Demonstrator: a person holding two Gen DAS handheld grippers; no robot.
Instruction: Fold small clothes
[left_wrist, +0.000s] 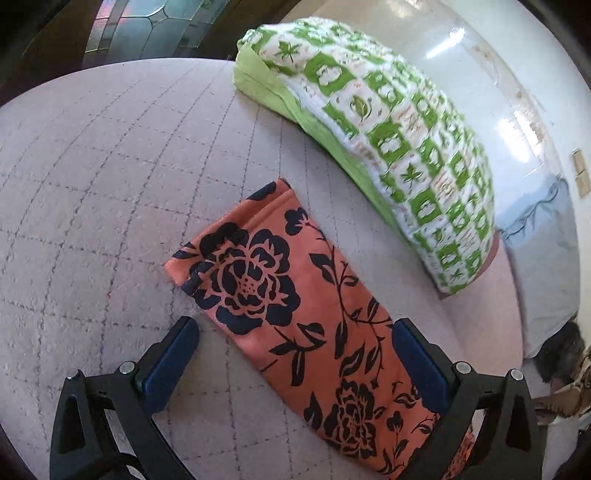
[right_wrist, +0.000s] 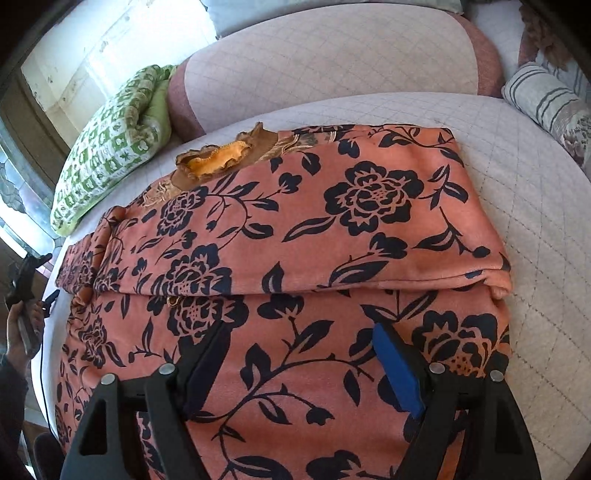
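the right claw (right_wrist: 299, 350) hangs low over the near half of the orange floral garment (right_wrist: 332, 221), its jaws apart and gripping nothing. the garment lies spread on the quilted bed (right_wrist: 535, 221), its upper part already doubled over along a crosswise fold line, the frilled collar (right_wrist: 221, 157) at the far edge. the left claw (left_wrist: 295, 354), jaws likewise apart, straddles the sleeve (left_wrist: 280, 295) lying out flat to the side, not yet pinching it. to fold well, i judge the sleeve cuff should be pinched at its edge, lifted only slightly and laid square across the body, while the right claw pins the cloth so the existing fold does not slide. a green patterned pillow (left_wrist: 388, 129) sits nearby, clear of the work.
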